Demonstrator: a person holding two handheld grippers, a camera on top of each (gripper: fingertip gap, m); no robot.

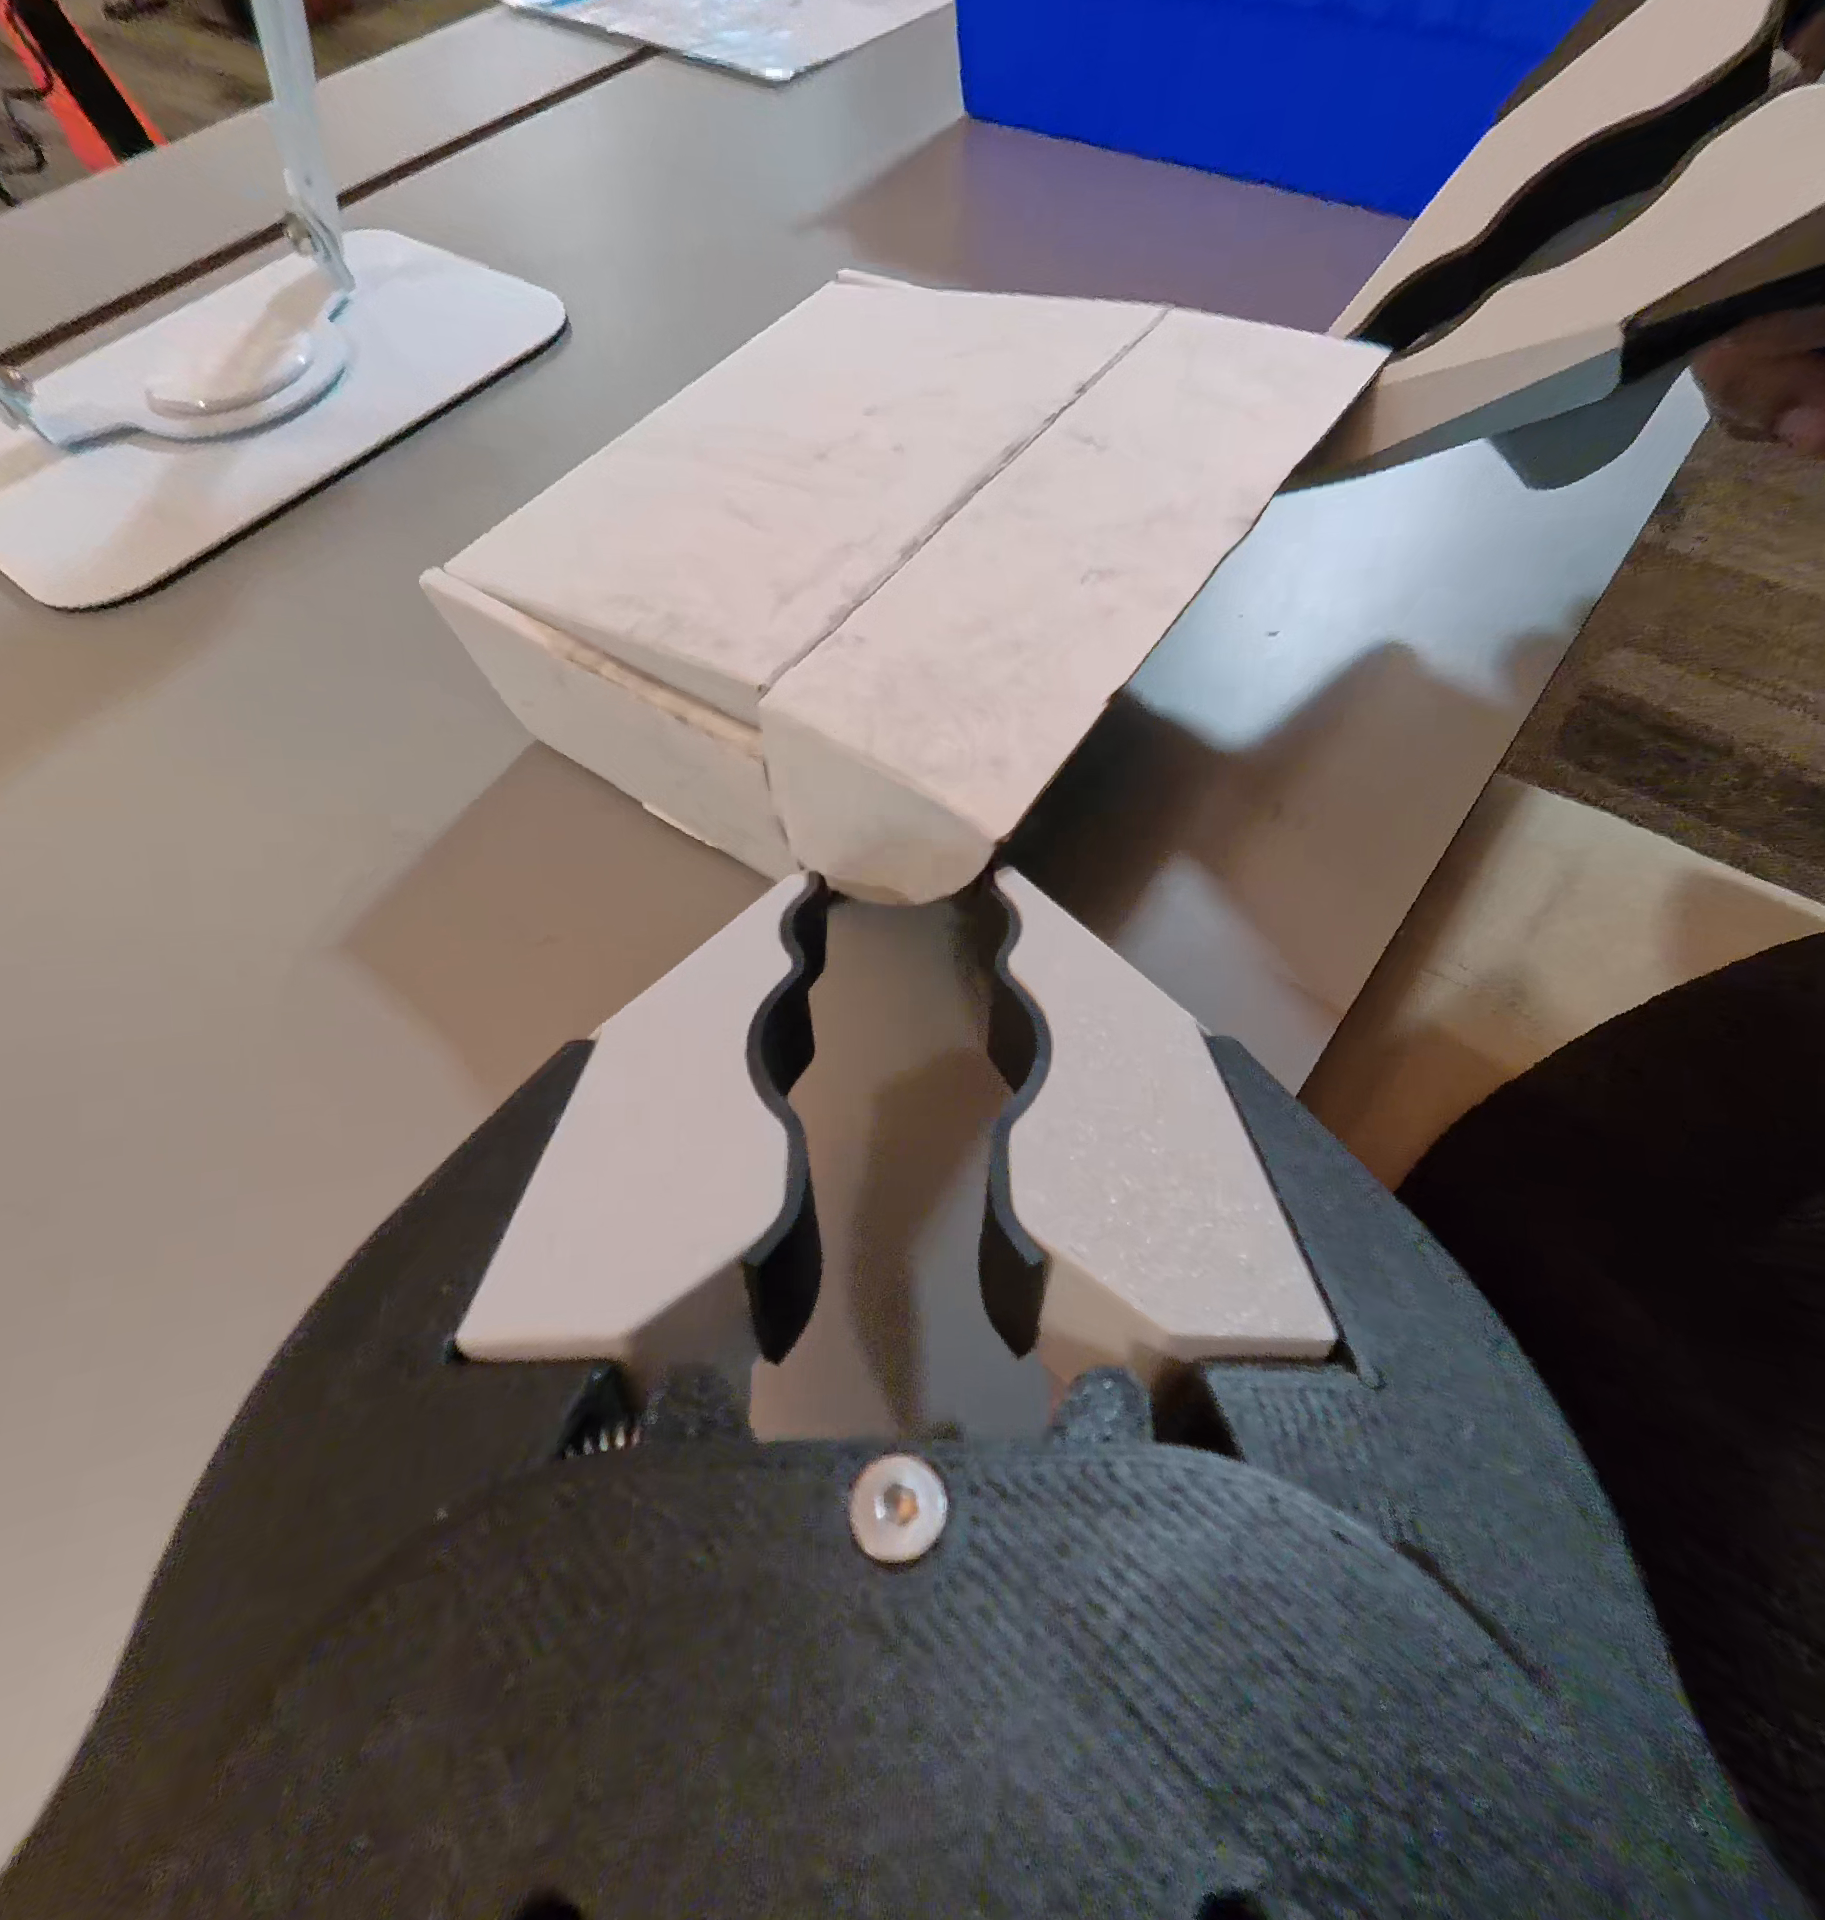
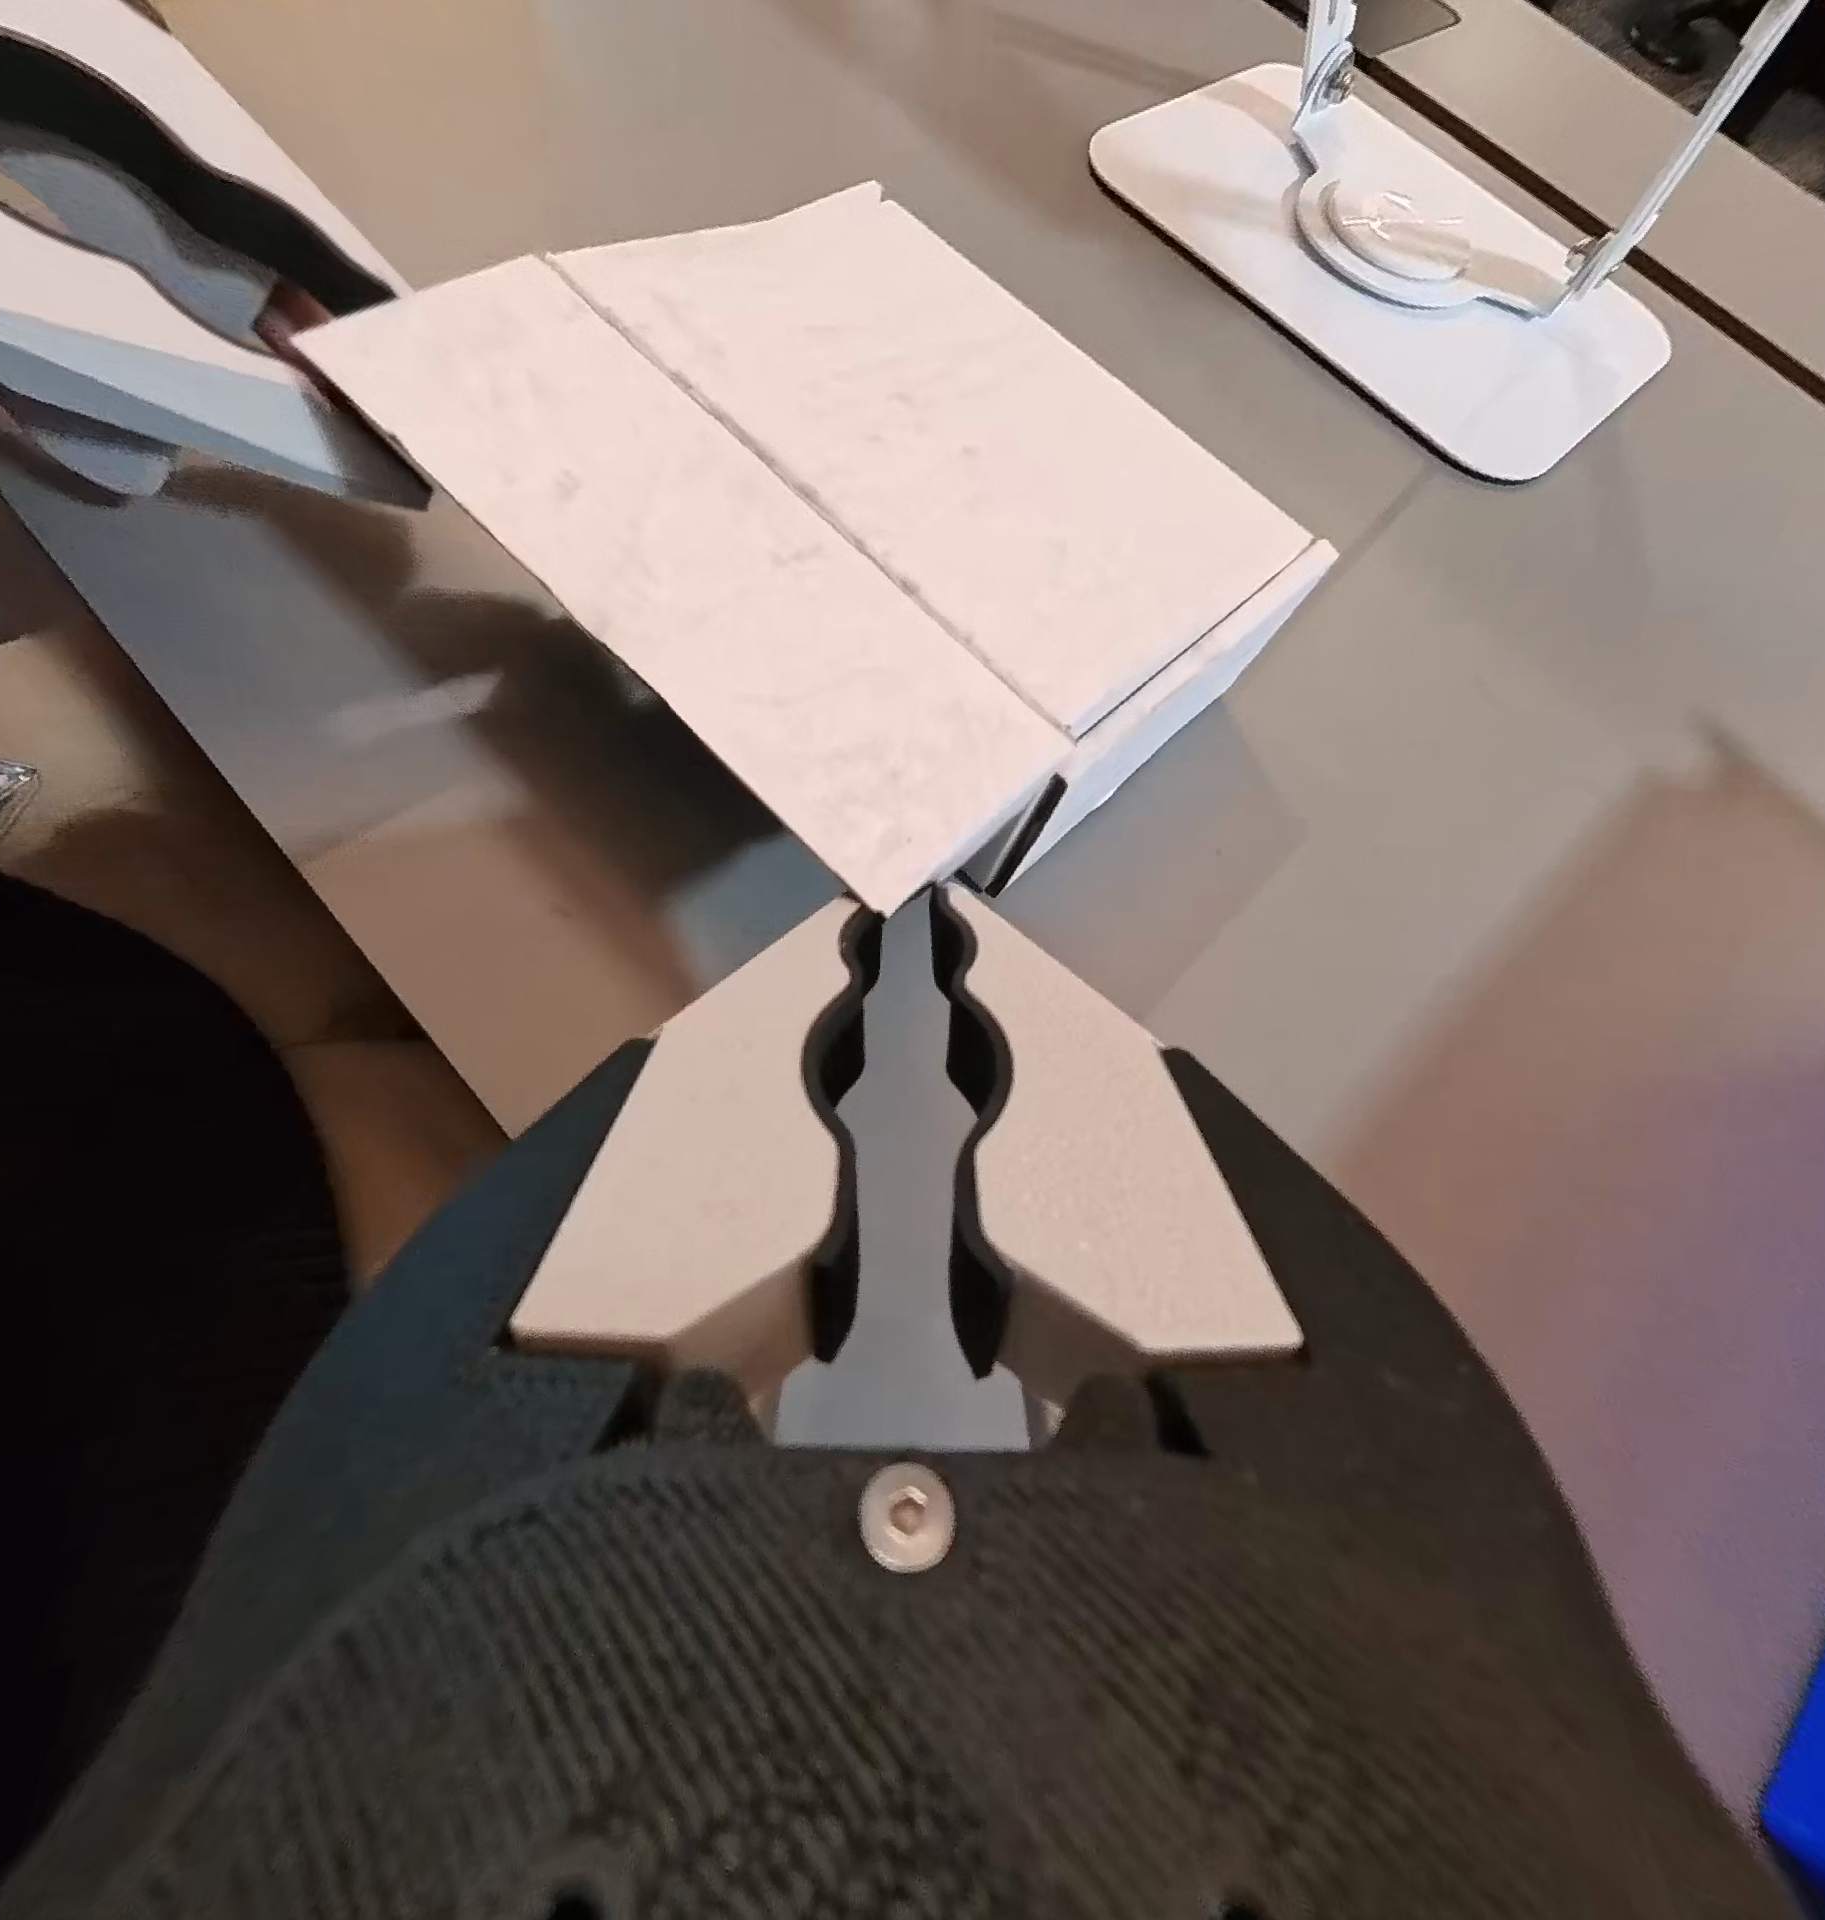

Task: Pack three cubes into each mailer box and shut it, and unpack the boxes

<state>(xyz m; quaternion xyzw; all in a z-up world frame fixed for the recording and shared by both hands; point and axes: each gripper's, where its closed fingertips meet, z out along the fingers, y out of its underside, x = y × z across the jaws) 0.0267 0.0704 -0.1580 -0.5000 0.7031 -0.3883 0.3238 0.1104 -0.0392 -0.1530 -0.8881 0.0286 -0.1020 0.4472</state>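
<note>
A white mailer box [image 1: 742, 499] stands on the grey table [image 1: 160, 935] with its lid down and the front flap [image 1: 1001, 582] sticking out toward me. My left gripper [image 1: 900, 883] is closed on the rounded side tab at one end of the flap. My right gripper [image 2: 906, 906] pinches the flap's other corner and also shows in the left wrist view [image 1: 1375, 343]. The box [image 2: 991, 436] and my left gripper [image 2: 368, 395] also show in the right wrist view. No cubes are in view, and the inside of the box is hidden.
A white stand base [image 1: 264, 395] sits on the table beyond the box, also in the right wrist view [image 2: 1407, 291]. A blue bin [image 1: 1199, 83] stands at the back. The table's near edge [image 1: 1459, 831] runs close to the box, with a person's dark clothing [image 1: 1666, 1247] beside it. My hands' fingertips stand some 15 cm from each other.
</note>
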